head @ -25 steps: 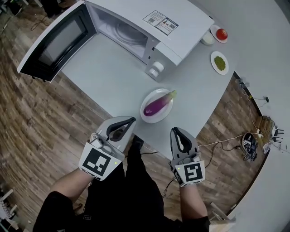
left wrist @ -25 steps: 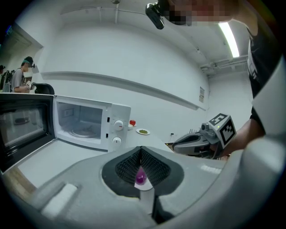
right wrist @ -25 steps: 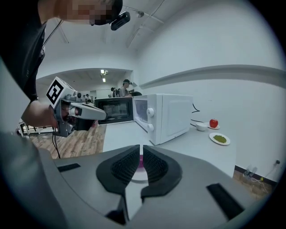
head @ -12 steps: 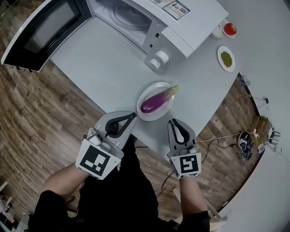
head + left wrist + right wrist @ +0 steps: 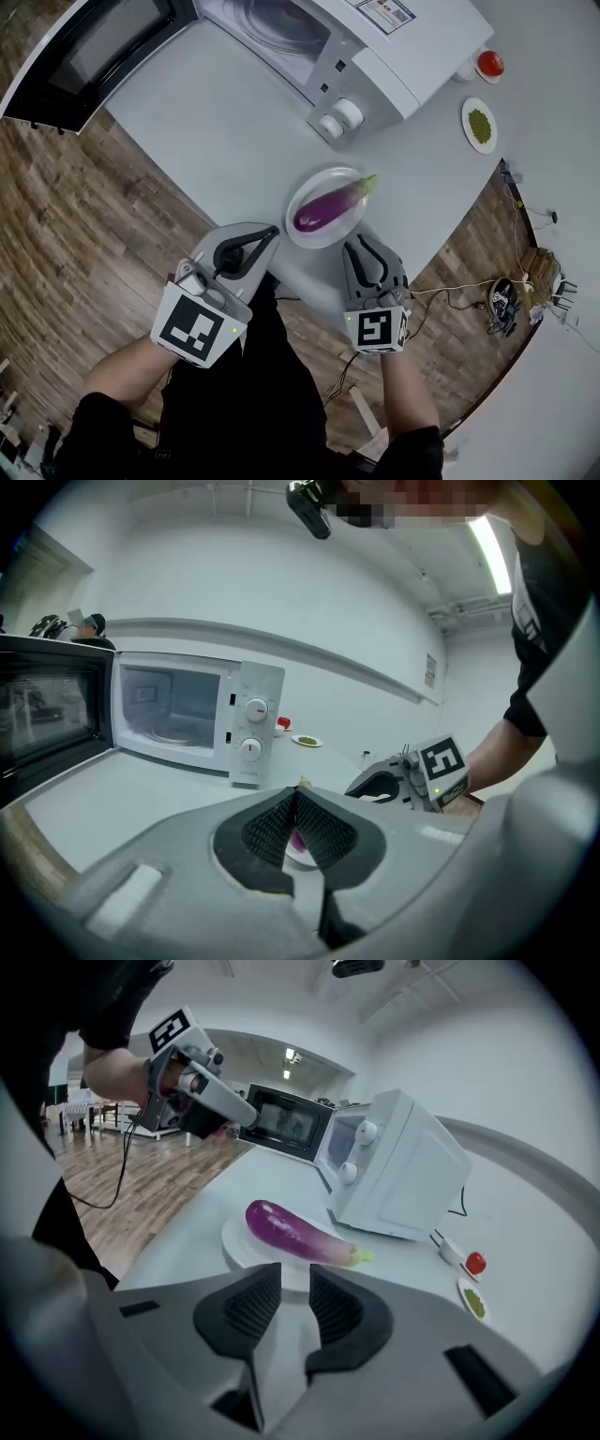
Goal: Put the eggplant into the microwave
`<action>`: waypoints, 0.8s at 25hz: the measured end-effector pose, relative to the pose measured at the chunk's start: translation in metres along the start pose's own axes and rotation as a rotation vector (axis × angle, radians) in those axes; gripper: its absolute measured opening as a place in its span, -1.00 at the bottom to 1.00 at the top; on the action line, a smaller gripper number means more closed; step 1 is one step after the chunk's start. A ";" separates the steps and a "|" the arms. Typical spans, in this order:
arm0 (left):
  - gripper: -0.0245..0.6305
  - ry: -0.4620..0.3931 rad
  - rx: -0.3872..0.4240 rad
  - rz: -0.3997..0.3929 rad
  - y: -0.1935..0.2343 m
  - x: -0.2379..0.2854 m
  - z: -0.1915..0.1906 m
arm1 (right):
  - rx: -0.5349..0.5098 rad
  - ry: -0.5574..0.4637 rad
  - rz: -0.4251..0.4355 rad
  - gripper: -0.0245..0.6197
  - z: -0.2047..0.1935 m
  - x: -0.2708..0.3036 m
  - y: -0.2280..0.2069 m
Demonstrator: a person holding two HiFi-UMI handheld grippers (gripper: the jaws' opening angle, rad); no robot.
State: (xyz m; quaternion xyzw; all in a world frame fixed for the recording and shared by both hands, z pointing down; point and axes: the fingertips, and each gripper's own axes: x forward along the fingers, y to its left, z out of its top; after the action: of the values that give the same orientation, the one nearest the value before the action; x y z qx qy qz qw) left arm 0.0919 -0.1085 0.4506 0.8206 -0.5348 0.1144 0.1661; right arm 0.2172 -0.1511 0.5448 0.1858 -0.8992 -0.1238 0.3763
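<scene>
**Approach to the eggplant**

My right gripper (image 5: 364,246), jaws just opened and empty, sits just short of the eggplant (image 5: 328,207) lying on its plate (image 5: 322,240). The left gripper (image 5: 272,232) jaws are pressed together. I should straddle the thick purple middle before closing.

The left gripper (image 5: 295,794) has its jaws closed tip to tip. Just beyond them, a sliver of purple eggplant (image 5: 297,840) on a white plate (image 5: 302,857) shows through the gap under the tips. Farther off to the left, the microwave (image 5: 187,714) stands with its door (image 5: 52,714) swung open.
</scene>
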 end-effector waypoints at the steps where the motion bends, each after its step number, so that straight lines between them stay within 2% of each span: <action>1: -0.90 0.000 0.007 0.004 0.001 0.000 0.000 | -0.028 0.003 0.000 -0.61 -0.001 0.002 0.000; 13: -0.90 0.010 -0.034 0.057 0.014 -0.005 -0.005 | -0.327 0.033 0.057 -0.59 -0.010 0.018 0.007; 20: -0.90 0.010 -0.065 0.074 0.017 -0.005 -0.003 | -0.389 0.030 0.088 -0.59 -0.013 0.017 0.008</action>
State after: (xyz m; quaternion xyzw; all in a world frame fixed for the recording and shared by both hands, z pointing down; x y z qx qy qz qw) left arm 0.0746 -0.1100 0.4540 0.7939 -0.5672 0.1073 0.1911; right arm 0.2135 -0.1520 0.5669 0.0717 -0.8599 -0.2759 0.4234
